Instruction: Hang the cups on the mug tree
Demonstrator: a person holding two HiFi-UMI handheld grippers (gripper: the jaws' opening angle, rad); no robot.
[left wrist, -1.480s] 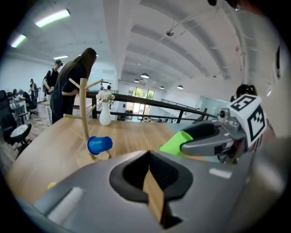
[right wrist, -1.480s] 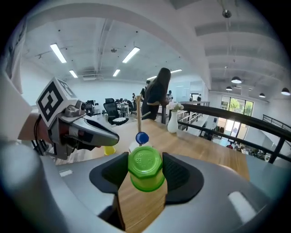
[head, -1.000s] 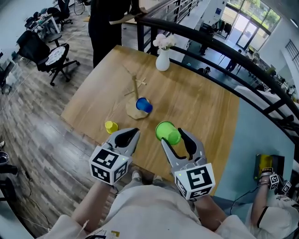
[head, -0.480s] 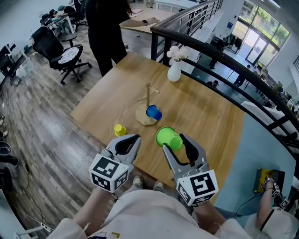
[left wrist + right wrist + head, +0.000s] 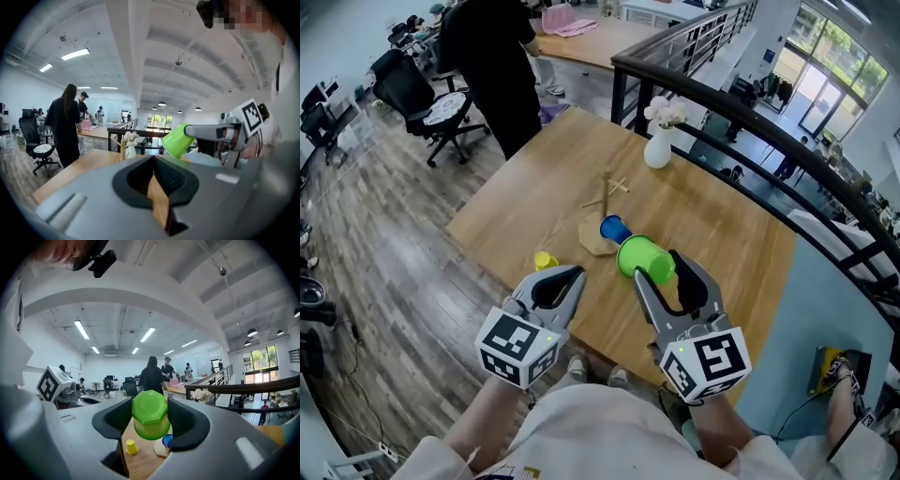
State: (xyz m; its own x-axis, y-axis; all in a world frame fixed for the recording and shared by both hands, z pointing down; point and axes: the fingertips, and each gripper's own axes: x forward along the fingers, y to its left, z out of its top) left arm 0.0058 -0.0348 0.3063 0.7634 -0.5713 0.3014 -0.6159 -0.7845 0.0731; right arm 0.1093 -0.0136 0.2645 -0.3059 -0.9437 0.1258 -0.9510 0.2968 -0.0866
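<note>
Nearest the viewer, the person holds a tool in each hand above the near edge of a wooden bench (image 5: 712,216). The left tool (image 5: 565,275) is clenched with nothing between its jaws. The right tool (image 5: 664,274) grasps a green cup (image 5: 643,257) across its side wall, up off the bench, with its flat bottom towards the tool and its mouth pointing away.

The cup looks like smooth, thin plastic, so it is probably very light, a little springy and easy to dent or let slip. No handle is visible, so it most likely hangs by sliding its mouth over a peg. Holding it low on the wall, near the stiffer bottom, seems the safest hold.

Just beyond the left tool a small yellow cup (image 5: 546,262) stands on the bench. Past it rises the wooden mug tree (image 5: 605,202), with a blue cup (image 5: 615,228) against its base; whether that cup is on a peg is unclear. Farther back stands a white vase (image 5: 657,150) of flowers.
</note>
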